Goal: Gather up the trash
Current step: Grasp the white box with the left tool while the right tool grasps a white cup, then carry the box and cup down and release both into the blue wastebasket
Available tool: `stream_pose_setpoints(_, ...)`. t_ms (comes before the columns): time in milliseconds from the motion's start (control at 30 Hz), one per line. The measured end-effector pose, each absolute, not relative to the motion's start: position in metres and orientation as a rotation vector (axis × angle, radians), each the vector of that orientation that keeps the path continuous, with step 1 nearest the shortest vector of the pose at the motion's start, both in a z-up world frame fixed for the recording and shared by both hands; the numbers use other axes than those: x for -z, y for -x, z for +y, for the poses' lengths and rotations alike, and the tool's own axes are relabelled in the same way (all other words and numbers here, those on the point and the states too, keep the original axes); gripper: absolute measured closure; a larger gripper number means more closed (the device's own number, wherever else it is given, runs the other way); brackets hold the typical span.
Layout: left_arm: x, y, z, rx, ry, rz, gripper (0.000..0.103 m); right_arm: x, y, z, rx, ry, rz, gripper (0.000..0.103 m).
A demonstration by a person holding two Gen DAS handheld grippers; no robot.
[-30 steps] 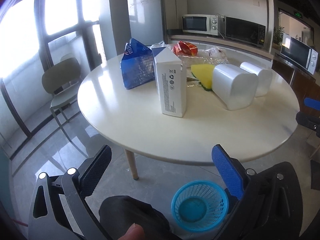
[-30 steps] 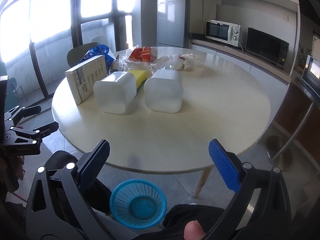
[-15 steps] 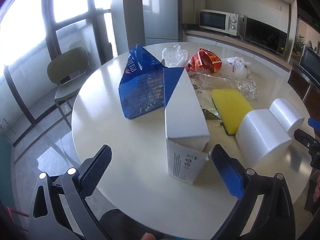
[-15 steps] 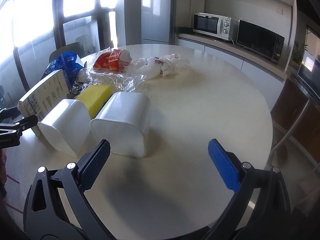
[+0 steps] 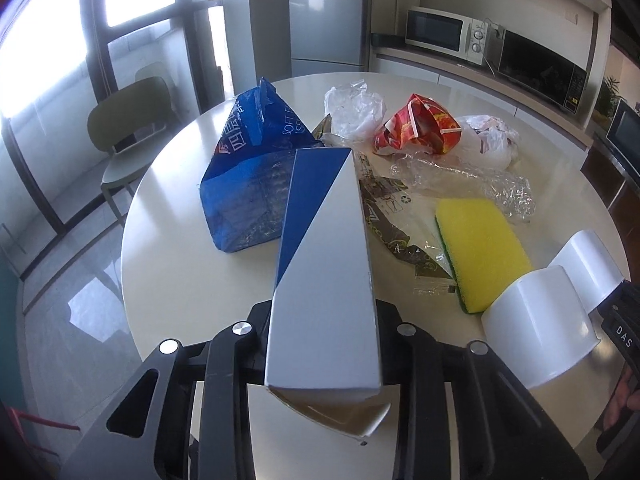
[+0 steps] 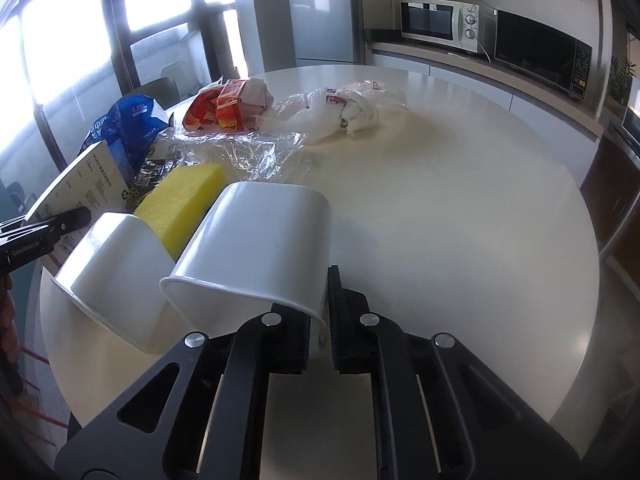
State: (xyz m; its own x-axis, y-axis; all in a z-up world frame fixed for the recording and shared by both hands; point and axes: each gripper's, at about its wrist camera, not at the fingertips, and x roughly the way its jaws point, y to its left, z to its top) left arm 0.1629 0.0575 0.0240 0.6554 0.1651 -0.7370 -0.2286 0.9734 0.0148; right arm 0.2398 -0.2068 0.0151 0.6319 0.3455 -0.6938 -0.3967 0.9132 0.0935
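My left gripper is shut on a white and blue carton standing at the near edge of the round table. My right gripper is shut on the rim of a white plastic cup lying on its side. A second white cup lies to its left. A yellow sponge, a blue bag, a red snack bag, clear wrap and a white plastic bag lie on the table.
A green chair stands left of the table by the window. A fridge and microwaves on a counter are behind. The right part of the table is bare. Tiled floor is to the left.
Both grippers moved forward and closed: the left on the carton, the right on the nearer white cup. The blue basket on the floor is out of sight.
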Motion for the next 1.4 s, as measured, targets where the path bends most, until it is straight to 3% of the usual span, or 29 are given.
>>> stream_pose_setpoints(500, -0.047, -0.149, 0.060, -0.181, 0.100, 0.780, 0.074, -0.041, -0.230, -0.223, -0.479, -0.038, 0.752, 0.099)
stream_pose_setpoints(1067, -0.064, -0.055, 0.056, 0.041, 0.076, 0.730, 0.073, -0.077, -0.155, -0.243, -0.584, -0.081, 0.735, 0.101)
stream_pose_setpoints(1400, -0.049, 0.007, 0.054, 0.133, 0.065, 0.769, 0.073, -0.059, -0.087, -0.263, -0.696, -0.214, 0.843, 0.101)
